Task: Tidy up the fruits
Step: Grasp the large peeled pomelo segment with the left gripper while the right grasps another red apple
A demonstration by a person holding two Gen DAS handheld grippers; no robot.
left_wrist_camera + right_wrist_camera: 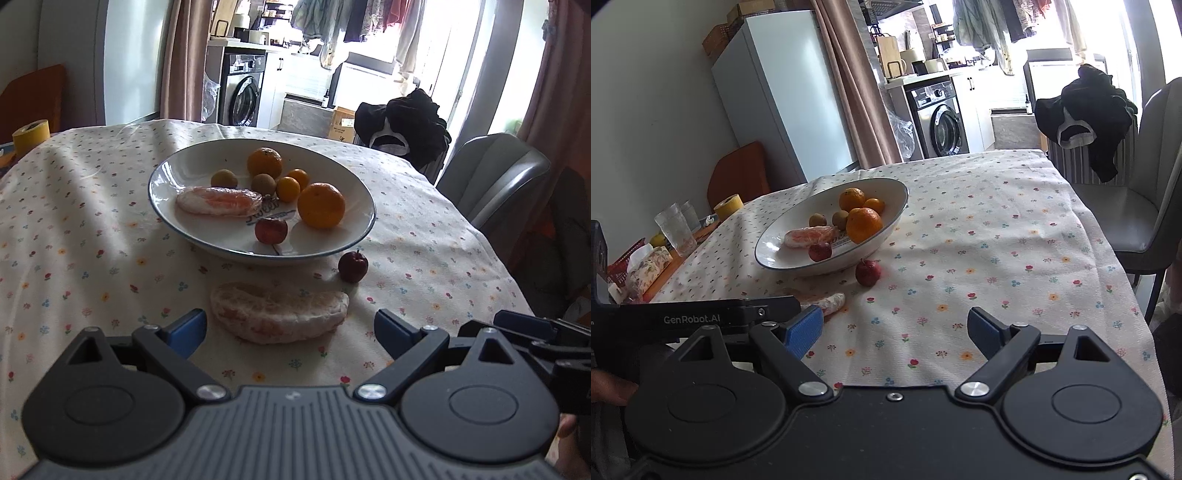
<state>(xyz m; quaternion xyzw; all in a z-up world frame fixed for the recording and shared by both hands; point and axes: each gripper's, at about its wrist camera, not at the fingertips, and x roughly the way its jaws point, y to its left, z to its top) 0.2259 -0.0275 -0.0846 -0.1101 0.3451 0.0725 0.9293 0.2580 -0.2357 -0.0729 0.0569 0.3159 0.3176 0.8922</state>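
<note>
Pomelo wedge [279, 314] near table edge.

My left wrist view faces the plate [354, 242] closely; my right views it [775, 264] obliquely, farther right.

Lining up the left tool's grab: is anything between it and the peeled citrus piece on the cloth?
Nothing visible. The left tool is open, with the peeled citrus piece just ahead of its fingers on bare tablecloth. The small red fruit sits off to the side, near the bowl.
</note>
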